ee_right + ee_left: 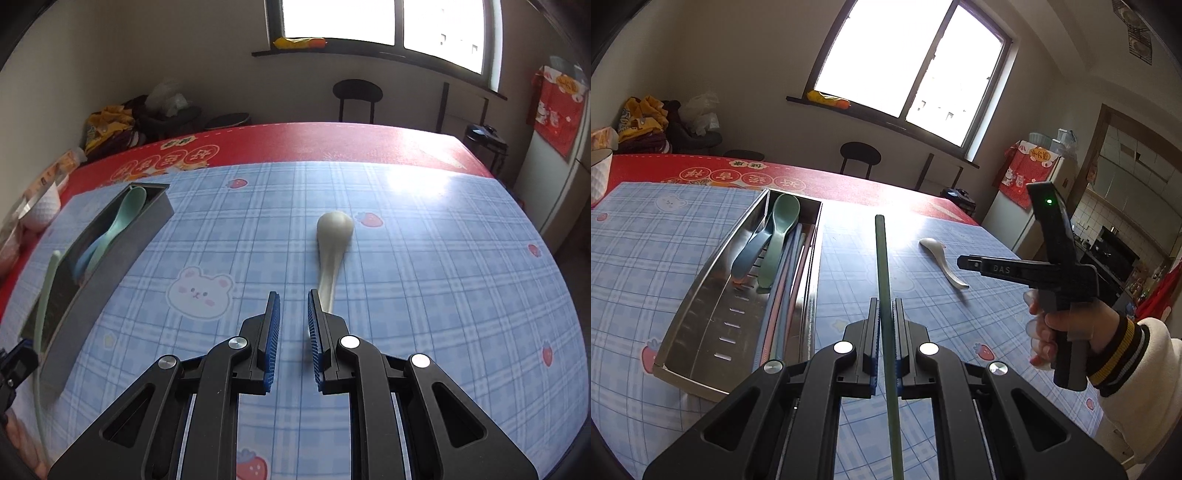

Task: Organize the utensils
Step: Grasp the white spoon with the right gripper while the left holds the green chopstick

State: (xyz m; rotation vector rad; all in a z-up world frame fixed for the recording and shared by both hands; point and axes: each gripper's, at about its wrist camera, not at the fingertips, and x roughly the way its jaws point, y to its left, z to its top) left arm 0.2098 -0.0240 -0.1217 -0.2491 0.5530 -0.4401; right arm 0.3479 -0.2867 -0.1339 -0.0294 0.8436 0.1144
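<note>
While the left gripper (885, 314) clamps a green chopstick (881, 254), lay it lengthwise in the tray (701, 314).
Right gripper (293, 306), jaws apart, nears the white spoon (334, 229).

Daylight floods from the window (908, 62), blown out white. Strong glare patch on the blue plaid tablecloth (417, 184). Fisheye bends edges, dark vignette in corners. White spoon (332, 236) motion-blurred; room walls dim.

Left gripper (886, 314) clamped on a thin stick, right gripper (293, 306) jaws parted, held by a hand (1067, 328)
</note>
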